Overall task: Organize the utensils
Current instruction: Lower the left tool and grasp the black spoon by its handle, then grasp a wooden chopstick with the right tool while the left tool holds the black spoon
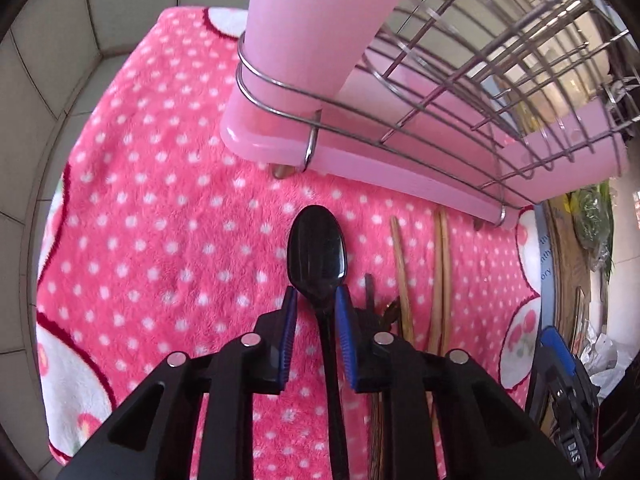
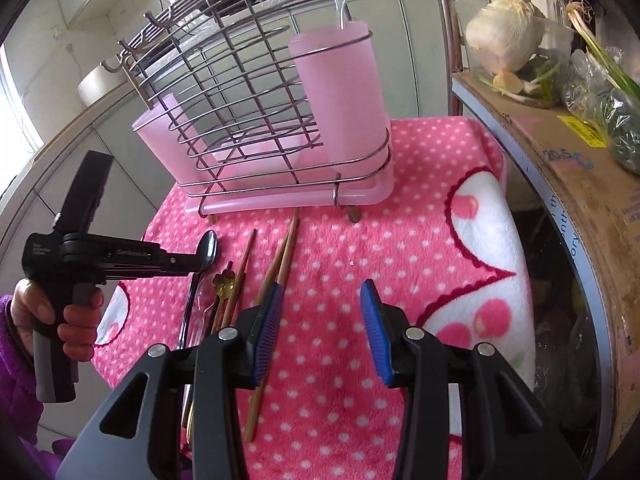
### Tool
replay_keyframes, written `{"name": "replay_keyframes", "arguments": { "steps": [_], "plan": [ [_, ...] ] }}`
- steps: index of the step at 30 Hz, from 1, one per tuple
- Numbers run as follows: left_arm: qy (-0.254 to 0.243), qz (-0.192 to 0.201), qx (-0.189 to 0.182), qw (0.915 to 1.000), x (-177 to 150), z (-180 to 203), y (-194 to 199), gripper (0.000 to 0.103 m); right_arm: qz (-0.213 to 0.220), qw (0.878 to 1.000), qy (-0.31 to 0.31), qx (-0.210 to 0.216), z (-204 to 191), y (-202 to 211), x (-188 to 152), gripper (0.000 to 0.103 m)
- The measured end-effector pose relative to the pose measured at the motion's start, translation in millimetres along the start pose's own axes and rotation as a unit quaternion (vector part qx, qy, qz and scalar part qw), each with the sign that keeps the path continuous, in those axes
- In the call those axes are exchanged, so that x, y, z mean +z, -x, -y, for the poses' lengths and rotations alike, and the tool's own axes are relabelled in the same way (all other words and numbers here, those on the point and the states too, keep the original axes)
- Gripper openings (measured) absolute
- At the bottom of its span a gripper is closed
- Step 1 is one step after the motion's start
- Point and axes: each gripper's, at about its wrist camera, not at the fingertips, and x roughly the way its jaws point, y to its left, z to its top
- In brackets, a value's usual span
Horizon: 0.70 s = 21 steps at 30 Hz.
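- The left gripper point(image 1: 316, 300) straddles the neck of the black spoon point(image 1: 318, 252); its jaws stand a little apart on either side of the handle, and I cannot tell whether the right-hand pad touches it yet
- The spoon lies flat on the pink dotted cloth point(image 1: 160, 200), bowl ahead of the jaws and handle running back between them, so a squeeze at the neck would likely catch it
- The wooden chopsticks point(image 1: 440, 264) lie just right of those jaws, parallel to the spoon
- The wire rack point(image 1: 440, 92) with its pink cup point(image 1: 304, 32) stands ahead of the jaws, probably where the utensils belong
- The right gripper point(image 2: 320, 320) hangs over bare cloth, jaws apart and holding nothing, chopsticks just beside its left pad
- Writing on the cardboard box point(image 2: 580, 168) to its right is too blurred to read
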Motion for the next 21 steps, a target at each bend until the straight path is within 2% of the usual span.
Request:
{"name": "replay_keyframes", "arguments": {
  "steps": [6, 13, 16, 18, 21],
  "plan": [
    [-0.013, -0.003, 0.030, 0.9995, 4, 10, -10, 0.018, -0.013, 1.000, -0.013, 0.016, 1, -6, 0, 0.041],
    [-0.023, -0.006, 0.045, 0.9987, 6, 12, -15, 0.020, -0.033, 0.999, -0.014, 0.038, -8, -22, 5, 0.040],
    [-0.038, 0.002, 0.051, 0.9979, 8, 24, -23, 0.016, -0.052, 0.998, -0.015, 0.041, -12, -38, 10, 0.028],
    [-0.037, 0.007, 0.051, 0.9980, 7, 21, -20, 0.009, -0.066, 0.997, -0.014, 0.038, -15, -50, 13, 0.021],
    [-0.032, 0.014, 0.049, 0.9982, 3, 8, -10, 0.005, -0.093, 0.995, -0.009, 0.029, -22, -69, 11, 0.019]
  ]
}}
